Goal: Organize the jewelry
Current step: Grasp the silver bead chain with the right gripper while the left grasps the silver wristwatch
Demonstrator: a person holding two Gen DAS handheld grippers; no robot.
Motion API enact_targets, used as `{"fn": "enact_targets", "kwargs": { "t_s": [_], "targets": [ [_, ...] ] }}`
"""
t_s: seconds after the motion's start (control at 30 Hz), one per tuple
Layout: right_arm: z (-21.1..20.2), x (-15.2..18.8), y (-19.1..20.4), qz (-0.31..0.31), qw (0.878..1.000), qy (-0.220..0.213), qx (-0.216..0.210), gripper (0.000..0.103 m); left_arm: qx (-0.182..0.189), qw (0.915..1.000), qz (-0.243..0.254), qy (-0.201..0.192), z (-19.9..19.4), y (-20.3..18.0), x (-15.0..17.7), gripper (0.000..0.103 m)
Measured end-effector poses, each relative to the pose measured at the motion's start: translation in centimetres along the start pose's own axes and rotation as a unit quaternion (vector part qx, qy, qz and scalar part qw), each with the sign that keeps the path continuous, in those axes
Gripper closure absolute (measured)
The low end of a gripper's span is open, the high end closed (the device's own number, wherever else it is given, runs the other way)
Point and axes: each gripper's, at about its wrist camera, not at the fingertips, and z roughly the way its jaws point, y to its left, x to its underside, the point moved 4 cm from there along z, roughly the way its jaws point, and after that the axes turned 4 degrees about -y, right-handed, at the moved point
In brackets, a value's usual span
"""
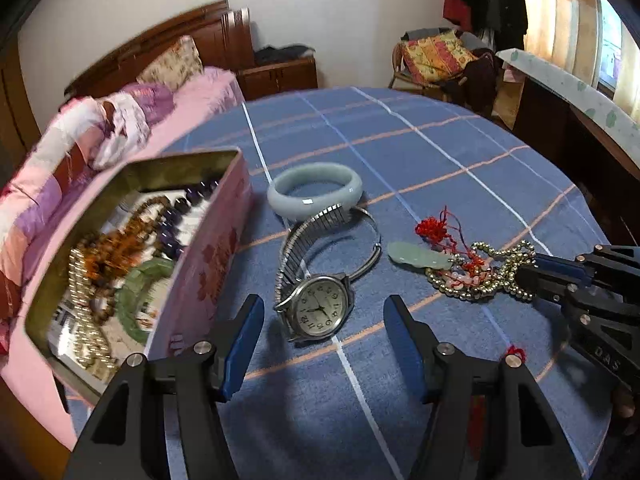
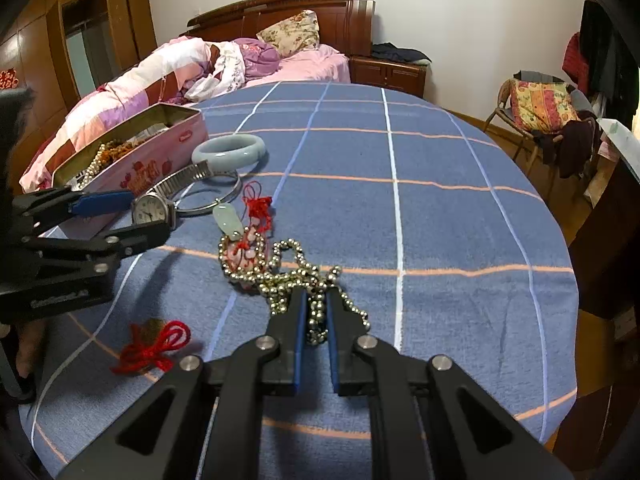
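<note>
My left gripper [image 1: 324,308] is open just above a silver wristwatch [image 1: 320,311] on the blue checked tablecloth. A pale jade bangle [image 1: 315,189] and a thin silver bangle [image 1: 370,236] lie behind the watch. My right gripper [image 2: 317,296] is shut on a metal bead chain [image 2: 292,276] that trails across the cloth. The chain tangles with a jade pendant on red cord [image 2: 229,220] and pink beads [image 2: 244,254]. An open pink tin [image 1: 168,264] at the left holds several bead strings and a green bangle [image 1: 144,300].
A loose red cord knot [image 2: 154,346] lies near the front left of the table [image 2: 440,220]. A bed with pink bedding [image 2: 180,72] stands beyond the table's far left edge. A chair with cushions [image 2: 540,108] stands at the right.
</note>
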Motion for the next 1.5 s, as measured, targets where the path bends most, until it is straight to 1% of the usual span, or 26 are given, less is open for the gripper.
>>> {"fn": "enact_targets", "kwargs": {
  "t_s": [0.07,0.13,0.17,0.23,0.27,0.4,0.5,0.53,0.57,0.73,0.87,1.4,1.43,1.47,1.5],
  "targets": [
    [0.0,0.0,0.0,-0.001,1.0,0.0,0.0,0.09,0.006,0.9998,-0.011,0.012,0.5,0.3,-0.1,0.04],
    [0.0,0.0,0.0,-0.002,1.0,0.0,0.002,0.09,0.004,0.9998,-0.011,0.012,0.5,0.3,-0.1,0.041],
    [0.0,0.0,0.1,-0.003,1.0,-0.001,0.002,0.09,0.003,0.9999,-0.011,0.013,0.5,0.3,-0.1,0.047],
    [-0.1,0.1,0.2,-0.006,1.0,-0.001,0.004,0.09,0.006,0.9997,-0.014,0.018,0.6,0.5,0.0,0.067],
    [-0.1,0.1,0.2,-0.006,1.0,-0.002,0.004,0.09,0.012,0.9996,-0.016,0.019,0.6,0.4,0.1,0.069],
    [-0.3,0.1,0.3,-0.007,1.0,-0.009,0.003,0.092,0.014,0.9996,-0.019,0.015,0.1,0.6,0.2,0.07],
    [-0.5,0.1,0.6,-0.014,1.0,-0.016,0.001,0.092,0.019,0.9995,-0.026,0.004,-0.4,0.8,0.1,0.071],
    [-0.6,0.1,0.6,-0.015,1.0,-0.019,0.002,0.092,0.019,0.9994,-0.028,-0.001,-0.7,0.9,0.1,0.078],
    [-0.7,0.1,0.6,-0.014,1.0,-0.021,0.003,0.092,0.021,0.9993,-0.029,-0.006,-1.0,0.9,0.1,0.08],
    [-0.8,0.1,0.6,-0.011,1.0,-0.019,-0.003,0.092,0.019,0.9994,-0.024,-0.015,-1.4,0.8,0.5,0.082],
    [-1.3,0.1,0.6,-0.005,1.0,-0.026,-0.007,0.092,0.018,0.9992,-0.027,-0.022,-1.6,1.2,0.5,0.083],
    [-5.7,-2.8,1.2,0.01,0.996,-0.09,-0.018,0.092,0.022,0.9966,-0.026,-0.075,-5.8,1.4,-0.7,0.085],
    [-6.0,-3.1,1.4,0.011,0.995,-0.097,-0.02,0.092,0.023,0.9965,-0.027,-0.076,-6.0,1.4,-0.8,0.087],
    [-6.3,-3.2,1.5,0.012,0.994,-0.104,-0.02,0.092,0.026,0.9963,-0.027,-0.078,-6.1,1.4,-0.9,0.095],
    [-6.7,-3.5,1.6,0.012,0.993,-0.112,-0.02,0.092,0.024,0.9963,-0.028,-0.078,-6.1,1.4,-0.9,0.095]
  ]
}}
